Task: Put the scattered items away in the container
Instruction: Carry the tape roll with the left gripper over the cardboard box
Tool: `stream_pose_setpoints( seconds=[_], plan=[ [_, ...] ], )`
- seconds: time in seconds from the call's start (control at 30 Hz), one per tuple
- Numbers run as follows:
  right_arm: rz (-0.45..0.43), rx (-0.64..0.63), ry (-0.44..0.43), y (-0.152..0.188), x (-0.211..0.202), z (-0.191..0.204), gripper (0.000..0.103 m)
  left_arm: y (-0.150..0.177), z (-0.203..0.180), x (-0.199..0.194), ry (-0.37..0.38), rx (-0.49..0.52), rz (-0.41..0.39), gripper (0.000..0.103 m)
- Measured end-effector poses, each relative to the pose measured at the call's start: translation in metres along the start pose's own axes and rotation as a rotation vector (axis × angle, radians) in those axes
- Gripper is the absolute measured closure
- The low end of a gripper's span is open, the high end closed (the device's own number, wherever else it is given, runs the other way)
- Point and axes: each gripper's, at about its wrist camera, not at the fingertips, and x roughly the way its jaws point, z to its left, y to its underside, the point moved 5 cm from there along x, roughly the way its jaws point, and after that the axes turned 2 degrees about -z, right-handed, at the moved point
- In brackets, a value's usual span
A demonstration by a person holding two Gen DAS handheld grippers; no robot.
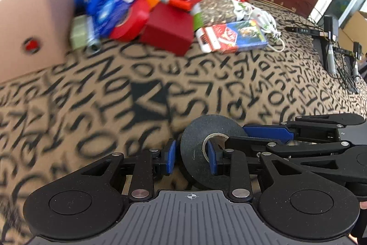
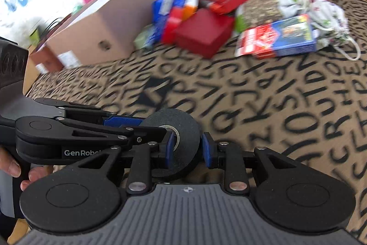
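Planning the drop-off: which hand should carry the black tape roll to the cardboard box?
Left, probably: left gripper and right gripper both clamp the black tape roll, but the cardboard box sits leftward.

"GenRobo", cut off at its end, stands in pale letters on the left gripper (image 2: 187,130), on its black body seen to the left of the right gripper's fingers. Ahead of both grippers, the bedspread (image 2: 263,95) is printed all over with large black capital letters that form no readable words.
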Motion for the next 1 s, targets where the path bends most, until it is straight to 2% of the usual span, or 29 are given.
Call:
stream_pose_setpoints(
  seconds=[0.03, 0.07, 0.13, 0.3, 0.37, 0.4, 0.53, 0.83, 1.0],
  plan=[
    [0.003, -0.007, -0.009, 0.004, -0.002, 0.006, 0.071, 0.005, 0.002, -0.006, 0.002, -0.005, -0.002, 0.072],
    [0.006, -0.016, -0.017, 0.007, -0.003, 0.011, 0.071, 0.01, 0.003, -0.011, 0.005, -0.014, -0.005, 0.059],
    [0.011, -0.019, -0.028, 0.013, -0.006, 0.017, 0.065, 0.018, 0.005, -0.02, 0.008, -0.019, -0.02, 0.059],
    [0.018, -0.028, -0.021, 0.017, -0.008, 0.026, 0.064, 0.025, 0.007, -0.024, 0.027, -0.03, -0.038, 0.064],
    [0.02, -0.018, -0.02, 0.018, -0.008, 0.026, 0.064, 0.025, 0.008, -0.024, 0.029, -0.028, -0.039, 0.074],
    [0.022, -0.012, -0.018, 0.018, -0.006, 0.025, 0.064, 0.025, 0.01, -0.023, 0.036, -0.034, -0.037, 0.075],
    [0.027, 0.06, -0.009, 0.015, 0.004, 0.017, 0.067, 0.024, 0.017, -0.018, 0.071, -0.076, -0.034, 0.073],
    [0.045, 0.033, 0.023, 0.01, 0.009, 0.017, 0.07, 0.02, 0.016, -0.015, 0.086, -0.019, -0.023, 0.073],
    [0.045, 0.04, 0.046, 0.012, 0.004, 0.017, 0.07, 0.022, 0.016, -0.013, 0.102, -0.03, -0.035, 0.071]
  ],
)
